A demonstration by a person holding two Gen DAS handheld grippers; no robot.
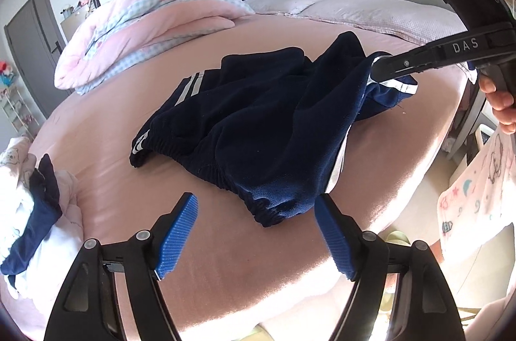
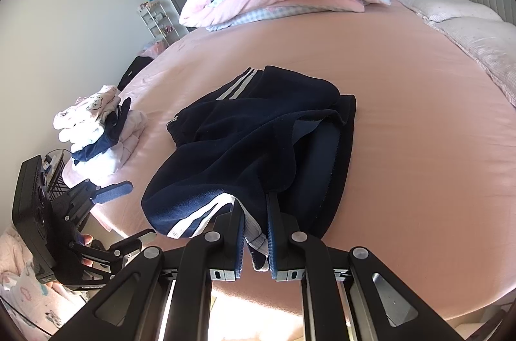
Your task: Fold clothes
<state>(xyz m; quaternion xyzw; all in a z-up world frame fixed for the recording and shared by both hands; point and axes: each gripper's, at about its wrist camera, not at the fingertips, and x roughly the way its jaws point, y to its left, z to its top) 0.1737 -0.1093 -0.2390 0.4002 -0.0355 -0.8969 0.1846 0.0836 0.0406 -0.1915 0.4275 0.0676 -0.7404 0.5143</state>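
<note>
A pair of navy trousers (image 1: 258,121) with white side stripes lies crumpled on the pink bed sheet (image 1: 403,128); it also shows in the right wrist view (image 2: 245,147). My left gripper (image 1: 256,221) is open, its blue pads either side of the elastic waistband's near edge, not gripping. My right gripper (image 2: 254,221) is shut on a striped part of the trousers and lifts it slightly; it also appears in the left wrist view (image 1: 377,67). The left gripper shows at the left of the right wrist view (image 2: 129,212).
A folded pink quilt (image 1: 145,25) lies at the bed's far side, pillows (image 1: 371,9) by the headboard. A pile of folded clothes (image 2: 100,134) sits at the bed's corner. The bed edge runs just below both grippers.
</note>
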